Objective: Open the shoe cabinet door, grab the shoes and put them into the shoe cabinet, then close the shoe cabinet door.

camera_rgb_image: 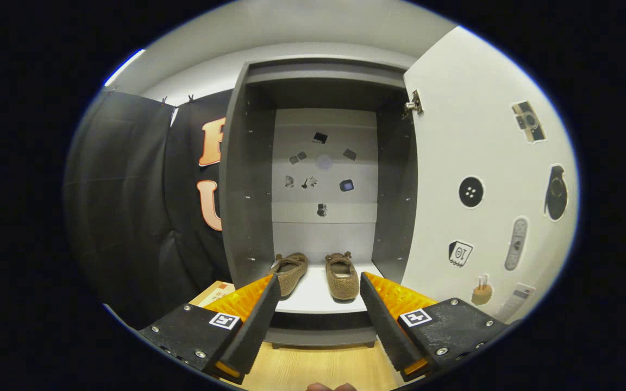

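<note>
Wooden floor [318, 369] runs up to the grey shoe cabinet [248, 179]; its door [470, 163] is swung wide to the right, stickers on it. Both brown shoes [340, 276] sit side by side on the white bottom shelf [313, 301]. Gripper [318, 288] level, aimed inward, fingers apart and empty, just short of the shelf.

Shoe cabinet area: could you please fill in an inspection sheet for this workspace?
Surface: light wooden floor, bare ahead of the cabinet.
Job's things: two brown fuzzy slippers side by side on the white bottom shelf of the dark grey shoe cabinet; white stickered door swung open.
Clutter: small stickers on the cabinet's back panel.
Claw: open, holding nothing, slippers just ahead.
Cables: nothing seen.
Surroundings: black cloth wall.
</note>
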Demonstrator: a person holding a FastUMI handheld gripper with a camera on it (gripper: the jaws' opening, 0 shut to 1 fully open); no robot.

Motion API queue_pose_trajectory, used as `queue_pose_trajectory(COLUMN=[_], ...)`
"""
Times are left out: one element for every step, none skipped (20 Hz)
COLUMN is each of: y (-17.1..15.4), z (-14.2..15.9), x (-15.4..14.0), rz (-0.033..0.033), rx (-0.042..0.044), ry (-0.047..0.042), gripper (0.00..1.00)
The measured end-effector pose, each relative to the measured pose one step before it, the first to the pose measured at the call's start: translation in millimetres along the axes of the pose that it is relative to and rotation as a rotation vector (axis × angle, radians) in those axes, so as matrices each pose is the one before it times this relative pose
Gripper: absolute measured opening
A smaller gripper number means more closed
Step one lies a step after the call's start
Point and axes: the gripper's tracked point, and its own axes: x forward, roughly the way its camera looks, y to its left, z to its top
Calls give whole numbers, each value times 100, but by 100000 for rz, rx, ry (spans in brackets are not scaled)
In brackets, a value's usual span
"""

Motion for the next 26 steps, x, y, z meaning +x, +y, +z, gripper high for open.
queue_pose_trajectory(y=[-391, -312, -495, -650, -162, -545, -665, -371, -394, -217, -263, -321, -333, -577, -383, -317, -142, -261, -285, -306, -208, -694, -644, -220, -154, -314], z=[45, -143, -100, -231, -298, 28, -44, -220, -134, -120, -167, 119, 179, 173, 107, 202, 50, 137, 242, 373, 314, 285, 197, 131, 6, -205], x=[-1096, -964, -1052, -1257, -1699, -1435, -1030, -539, -768, -818, -821, -715, -625, -535, -536, -628, -669, -997, -1086, -883, -986, -704, -799, -917, -438, -489], rz=[2003, 2854, 2801, 2365, 2430, 1931, 993, 1039, 976, 1547, 1360, 1341, 467, -58, 126, 340, 545, 1520, 1587, 1540, 1967, 85, 1314, 1541, 1200, 743], rx=[372, 1275, 1391, 1017, -343, -837, -1073, -786, -248, 481, 1304, 1493, 1031, 560, 644, 640, 580, 1080, 1401, 1470, 1135, 920, 1272, 1256, 714, -56], ry=[-153, 312, 1006, 705, -290, -1225, -624, -317, -28, -47, -203, -557, -814, -1234, -1173, -950, -723, -684, -1140, -1079, -889, -932, -374, 269, 1099, 1167], gripper=[92, 92, 92, 92, 92, 92, 92, 92, 92, 92, 92, 92, 93, 93, 93, 93, 93, 93, 93, 93, 93, 93, 93, 92, 92, 92])
